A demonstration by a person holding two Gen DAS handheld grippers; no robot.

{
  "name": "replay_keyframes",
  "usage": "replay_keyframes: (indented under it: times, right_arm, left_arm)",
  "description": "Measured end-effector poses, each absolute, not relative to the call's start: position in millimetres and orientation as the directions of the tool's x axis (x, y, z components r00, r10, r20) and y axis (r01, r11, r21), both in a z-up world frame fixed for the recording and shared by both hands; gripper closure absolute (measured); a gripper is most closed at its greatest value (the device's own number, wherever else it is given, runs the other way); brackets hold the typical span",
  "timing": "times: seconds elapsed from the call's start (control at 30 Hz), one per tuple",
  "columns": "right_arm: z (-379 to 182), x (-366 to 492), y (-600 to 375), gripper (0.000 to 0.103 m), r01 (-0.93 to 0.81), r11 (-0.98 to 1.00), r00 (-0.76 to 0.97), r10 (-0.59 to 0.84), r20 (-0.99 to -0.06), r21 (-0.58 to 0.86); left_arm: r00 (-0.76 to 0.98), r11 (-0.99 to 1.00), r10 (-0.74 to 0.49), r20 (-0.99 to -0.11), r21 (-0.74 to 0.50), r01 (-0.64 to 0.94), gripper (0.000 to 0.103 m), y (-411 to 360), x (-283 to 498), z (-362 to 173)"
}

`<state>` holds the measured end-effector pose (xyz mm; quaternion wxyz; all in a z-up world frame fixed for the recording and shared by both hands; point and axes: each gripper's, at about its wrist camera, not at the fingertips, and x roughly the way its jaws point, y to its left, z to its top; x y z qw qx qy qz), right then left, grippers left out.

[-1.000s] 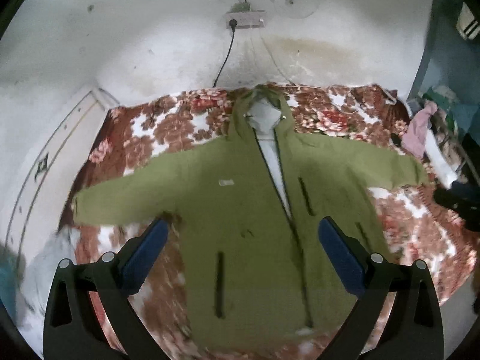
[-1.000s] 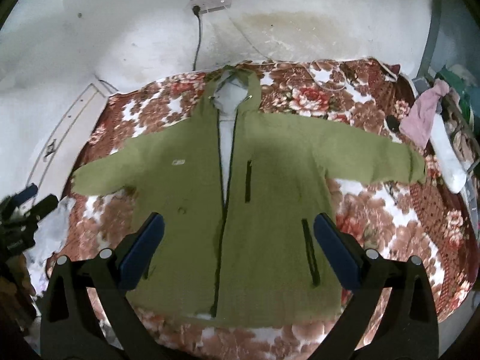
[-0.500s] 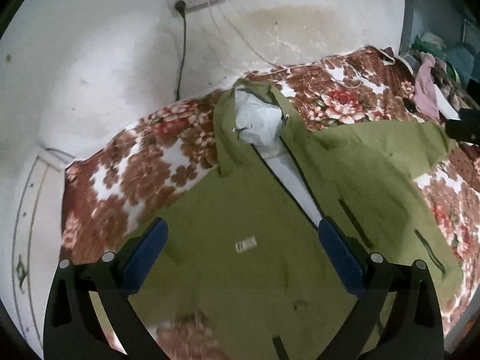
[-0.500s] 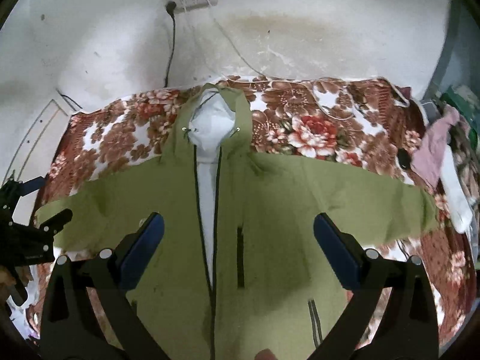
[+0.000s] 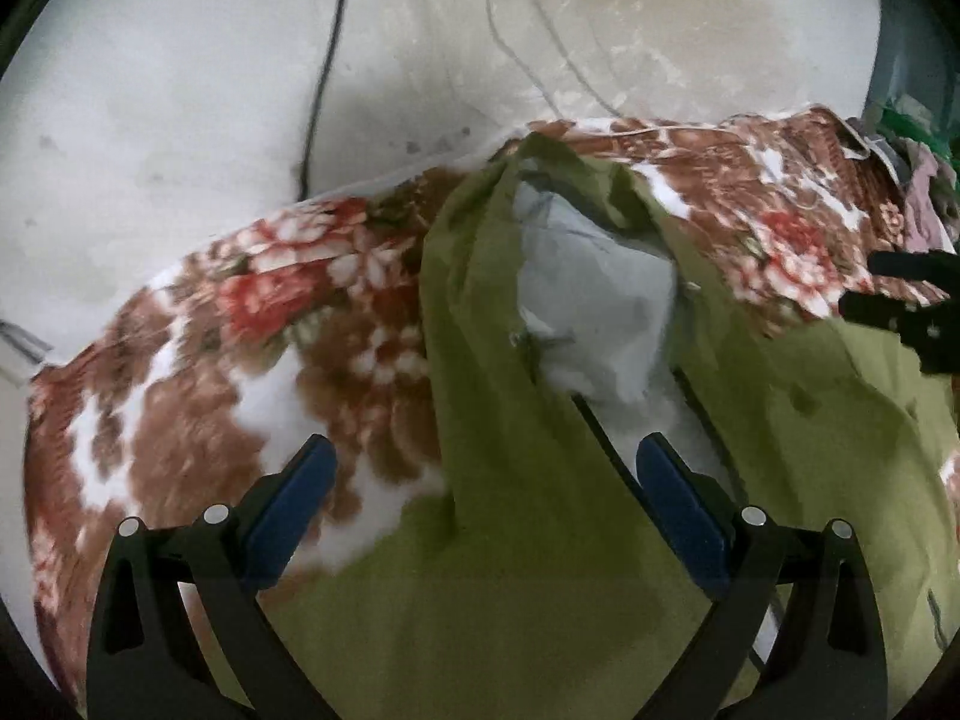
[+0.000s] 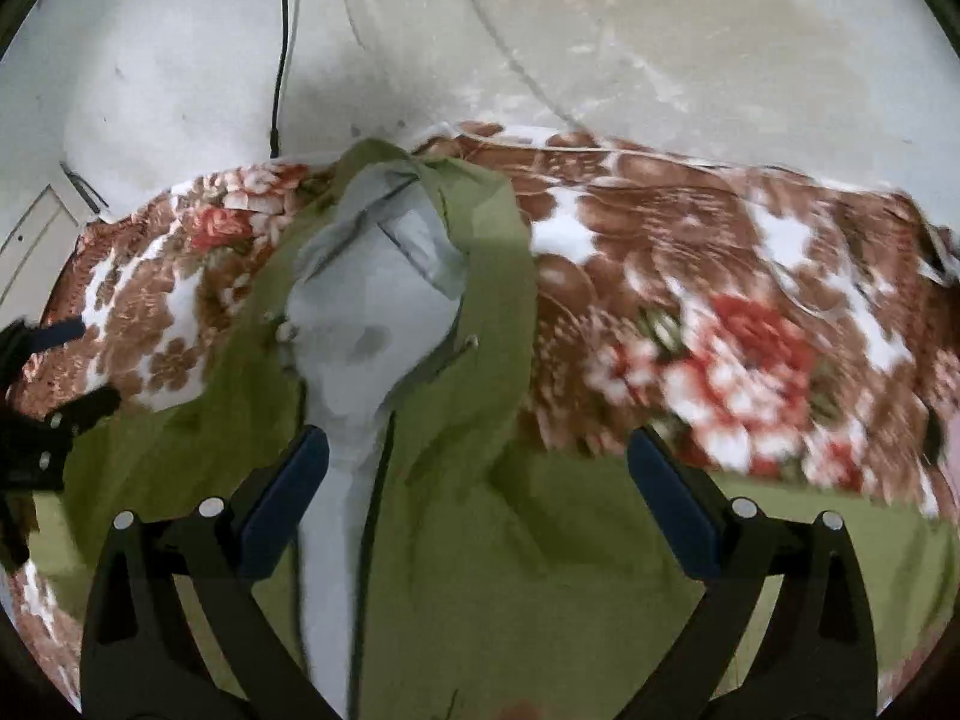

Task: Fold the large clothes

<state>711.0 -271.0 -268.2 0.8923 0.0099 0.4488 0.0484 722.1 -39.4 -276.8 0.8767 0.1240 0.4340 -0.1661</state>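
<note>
My left claw [image 5: 480,480] hangs spread wide, empty, over the green jacket [image 5: 540,570] lying flat on the floral bed [image 5: 198,396]. My right claw [image 6: 477,468] gapes over the hood [image 6: 384,312]. I risk pinching blanket with fabric.

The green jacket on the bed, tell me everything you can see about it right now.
The green jacket is olive, of matte woven-looking cloth, lying front-up and flat on the floral blanket. Its hood points toward the wall, showing pale grey lining. A dark zipper runs down the part-open front; small snaps sit by the collar. Both grippers hover open above its shoulders, not gripping it.
</note>
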Motion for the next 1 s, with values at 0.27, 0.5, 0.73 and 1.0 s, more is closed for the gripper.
replay_keyframes:
  times: [0.27, 0.5, 0.73, 1.0]
  right_arm:
    - [-321.1, 829.0, -273.6, 0.005, -0.126, 0.990, 0.604, 0.030, -0.796, -0.059]
    - [-334.0, 903.5, -279.7, 0.005, -0.101, 0.995, 0.596, 0.076, -0.799, 0.020]
    - [-364.3, 943.0, -289.8, 0.036, -0.082, 0.990, 0.492, 0.142, -0.859, 0.116]
    - [-329.3, 911.7, -276.7, 0.091, -0.153, 0.986, 0.532, 0.142, -0.834, 0.071]
  left_arm:
    - [0.514, 0.891, -0.242, -0.823, 0.021, 0.453, 0.005, -45.6, 848.8, -322.6]
    - [0.451, 0.885, -0.334, -0.828, -0.111, 0.452, 0.005, -52.8, 933.6, -330.3]
    - [0.287, 0.861, -0.269, -0.919, -0.095, 0.500, 0.049, -106.8, 965.7, -373.7]
    - [0.374, 0.848, -0.321, -0.870, -0.088, 0.523, 0.093, -99.4, 922.6, -334.9]
